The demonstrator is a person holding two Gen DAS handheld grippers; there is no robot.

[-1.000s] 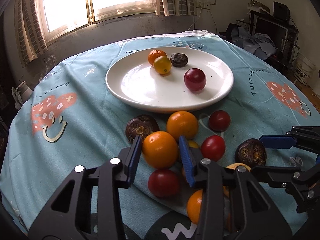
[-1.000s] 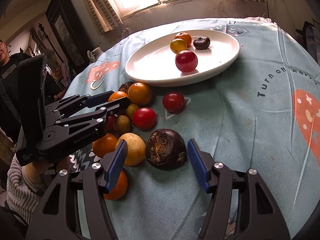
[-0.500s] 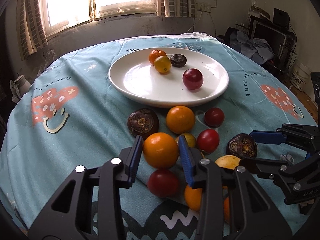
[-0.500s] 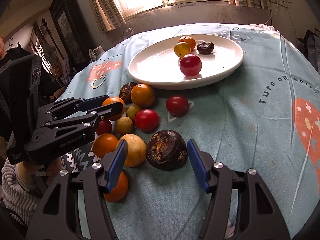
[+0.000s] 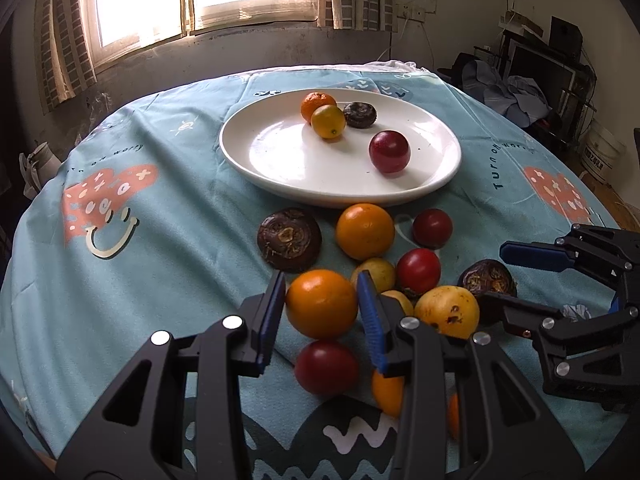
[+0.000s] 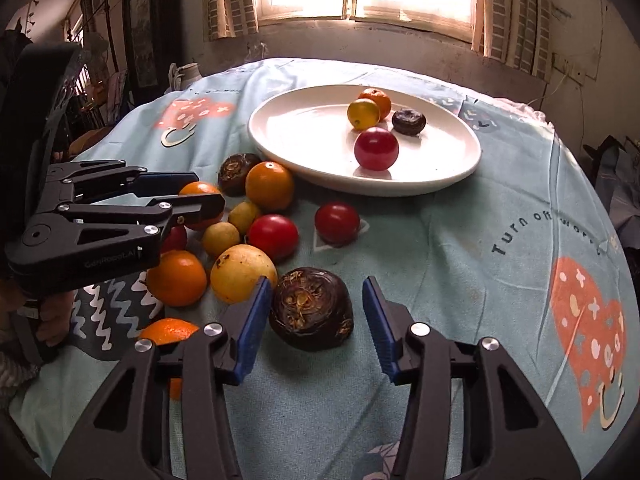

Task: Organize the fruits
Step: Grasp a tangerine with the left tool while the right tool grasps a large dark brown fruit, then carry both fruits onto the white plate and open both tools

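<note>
My left gripper (image 5: pixel 322 310) is shut on an orange (image 5: pixel 322 304) at the near side of a fruit pile on the blue tablecloth. My right gripper (image 6: pixel 316 320) straddles a dark brown round fruit (image 6: pixel 312 314); its jaws are closing, the left pad touching the fruit and a small gap left at the right pad. Loose oranges, red fruits and yellow fruits lie between the two grippers. Beyond them a white plate (image 5: pixel 288 160) holds a small orange, a yellow fruit, a dark fruit and a red fruit (image 5: pixel 389 151). The left gripper (image 6: pixel 208 192) also shows in the right wrist view.
The round table drops away on all sides. A second dark fruit (image 5: pixel 289 239) lies near the plate's front rim. Furniture, clothes and a white bucket (image 5: pixel 600 156) stand to the right. A person's hand (image 6: pixel 52 316) holds the left gripper's handle.
The right gripper's jaws have narrowed around the dark fruit and its view has rolled. The left gripper keeps the orange between its pads with little motion.
</note>
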